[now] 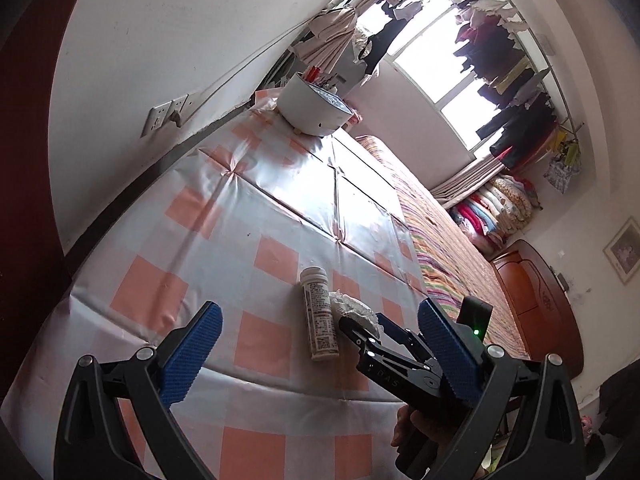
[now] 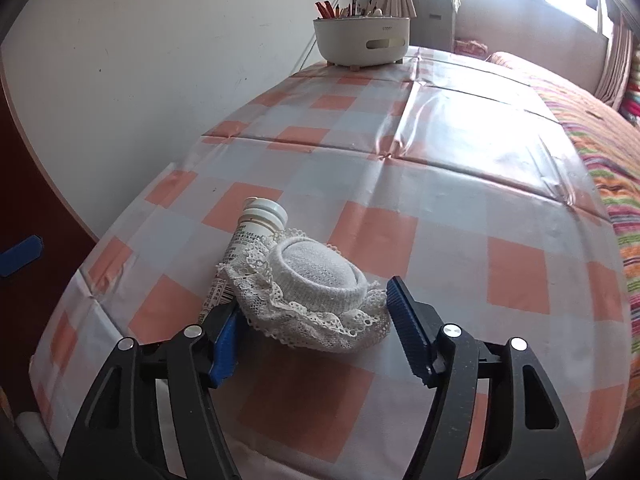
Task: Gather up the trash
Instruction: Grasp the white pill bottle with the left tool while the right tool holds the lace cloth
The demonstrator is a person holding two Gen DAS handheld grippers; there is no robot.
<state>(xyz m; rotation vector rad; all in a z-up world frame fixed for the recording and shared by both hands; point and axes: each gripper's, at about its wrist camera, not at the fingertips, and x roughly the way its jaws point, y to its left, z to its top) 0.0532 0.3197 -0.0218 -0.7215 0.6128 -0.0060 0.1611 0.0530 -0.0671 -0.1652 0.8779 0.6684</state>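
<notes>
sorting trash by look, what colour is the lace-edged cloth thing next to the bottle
White to off-white, with a cream lace frill; the lace-edged cloth shows best in the right wrist view.

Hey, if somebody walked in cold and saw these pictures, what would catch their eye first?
Probably the white lace-trimmed cloth on the checked tablecloth, sitting between the blue pads of the right gripper. A white bottle lies on its side right against it. At the table's far end by the wall stands a white tub of pens.
</notes>
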